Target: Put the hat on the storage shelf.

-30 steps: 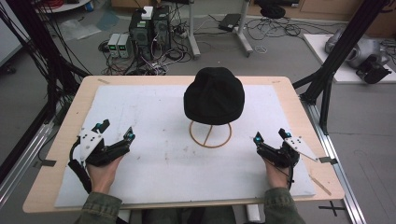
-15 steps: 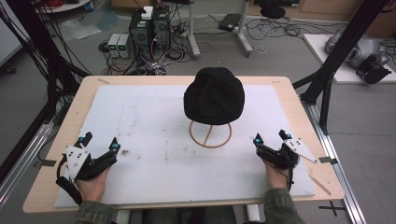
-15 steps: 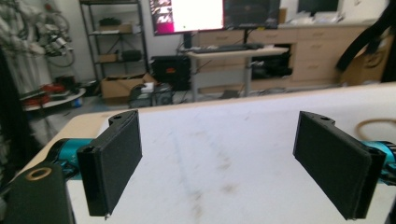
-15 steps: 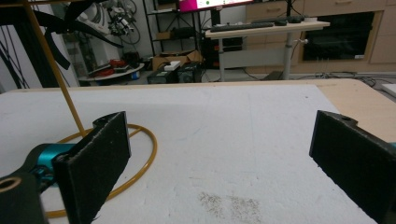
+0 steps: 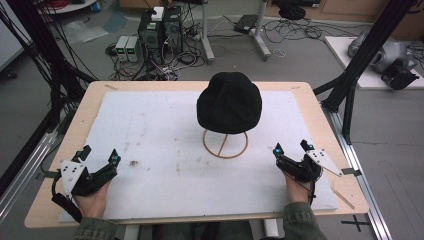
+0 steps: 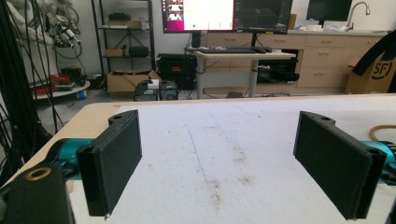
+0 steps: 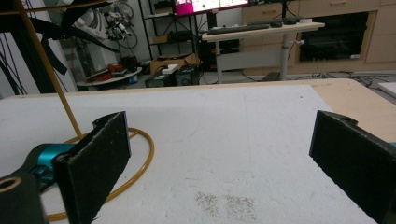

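Observation:
A black knit hat sits on a thin wooden stand whose ring base rests on the white mat just right of centre. My left gripper lies low at the mat's front left, open, with nothing between its black pads. At the front right my right gripper is open too and holds nothing; its pads stand wide apart. The stand's ring and slanted rod show at the left in the right gripper view.
The wooden table has a bare rim around the mat. Brown stains mark the mat near the left gripper. Black frame posts stand at the table's right side, cables and computer boxes on the floor behind.
My left gripper has drawn back toward the front left edge of the mat over the last second. The right gripper and the hat have stayed put.

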`<action>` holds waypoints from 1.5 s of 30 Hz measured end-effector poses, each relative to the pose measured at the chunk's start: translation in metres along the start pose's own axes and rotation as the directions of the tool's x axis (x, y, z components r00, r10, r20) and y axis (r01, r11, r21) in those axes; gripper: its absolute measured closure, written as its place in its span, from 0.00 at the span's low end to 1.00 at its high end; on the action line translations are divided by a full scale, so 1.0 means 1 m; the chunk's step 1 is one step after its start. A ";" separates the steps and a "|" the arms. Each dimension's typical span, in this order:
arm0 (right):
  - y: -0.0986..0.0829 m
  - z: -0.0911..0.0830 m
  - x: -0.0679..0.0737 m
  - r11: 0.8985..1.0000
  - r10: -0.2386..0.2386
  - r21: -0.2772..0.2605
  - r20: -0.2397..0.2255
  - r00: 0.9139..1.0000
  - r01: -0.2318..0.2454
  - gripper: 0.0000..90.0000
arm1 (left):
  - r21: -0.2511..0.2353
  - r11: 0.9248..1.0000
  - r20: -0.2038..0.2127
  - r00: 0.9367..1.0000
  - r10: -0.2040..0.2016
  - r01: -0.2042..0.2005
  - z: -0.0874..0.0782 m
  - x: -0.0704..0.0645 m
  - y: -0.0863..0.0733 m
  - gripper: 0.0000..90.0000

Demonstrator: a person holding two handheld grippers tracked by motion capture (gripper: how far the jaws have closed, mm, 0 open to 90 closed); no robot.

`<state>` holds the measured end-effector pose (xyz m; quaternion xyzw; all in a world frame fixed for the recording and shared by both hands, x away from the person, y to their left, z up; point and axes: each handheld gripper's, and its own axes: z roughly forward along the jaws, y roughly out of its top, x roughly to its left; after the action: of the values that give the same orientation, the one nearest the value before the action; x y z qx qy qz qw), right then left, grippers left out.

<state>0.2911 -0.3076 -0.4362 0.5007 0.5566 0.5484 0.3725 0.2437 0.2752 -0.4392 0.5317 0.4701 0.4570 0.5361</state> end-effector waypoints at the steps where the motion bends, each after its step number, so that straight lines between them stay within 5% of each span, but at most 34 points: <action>1: 0.000 0.000 0.000 1.000 -0.001 0.000 -0.002 1.000 0.001 0.05 | 0.003 1.000 0.004 1.000 -0.002 0.002 0.000 0.000 0.000 0.17; 45: 0.002 -0.003 -0.006 1.000 0.003 -0.008 0.009 1.000 -0.003 0.05 | 0.042 0.999 0.028 0.999 -0.017 0.016 0.004 -0.002 -0.005 0.18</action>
<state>0.2899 -0.3139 -0.4349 0.5025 0.5521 0.5489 0.3761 0.2478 0.2725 -0.4438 0.5455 0.4761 0.4350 0.5352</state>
